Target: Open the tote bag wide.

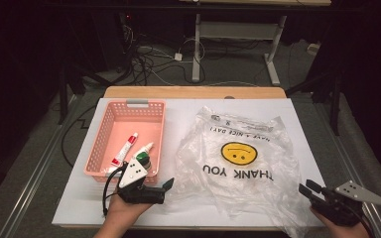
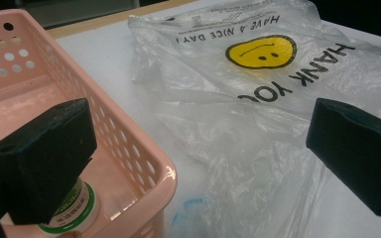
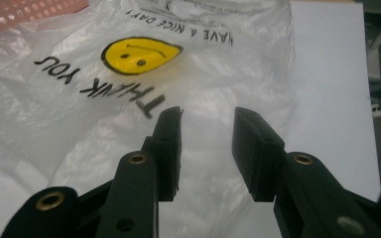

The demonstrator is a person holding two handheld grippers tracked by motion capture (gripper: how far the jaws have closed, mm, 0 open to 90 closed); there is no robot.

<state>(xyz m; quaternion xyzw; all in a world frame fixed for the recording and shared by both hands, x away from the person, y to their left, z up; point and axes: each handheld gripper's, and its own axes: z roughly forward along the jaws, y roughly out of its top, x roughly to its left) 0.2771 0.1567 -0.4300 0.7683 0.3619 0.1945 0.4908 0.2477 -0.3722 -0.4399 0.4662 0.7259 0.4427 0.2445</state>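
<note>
Crumpled plastic bag flat, print facing away; right claw part-open, empty, just above.

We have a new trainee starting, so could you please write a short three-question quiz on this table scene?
1. True or false: the plastic bag lies inside the pink basket.
2. Which lies in the basket: A) the red and white tube, B) a spoon, C) a cup?
3. How do the jaws of the right gripper stand?

Key: 1. False; the bag lies on the table beside the basket. 2. A. 3. Apart, nothing between them.
</note>
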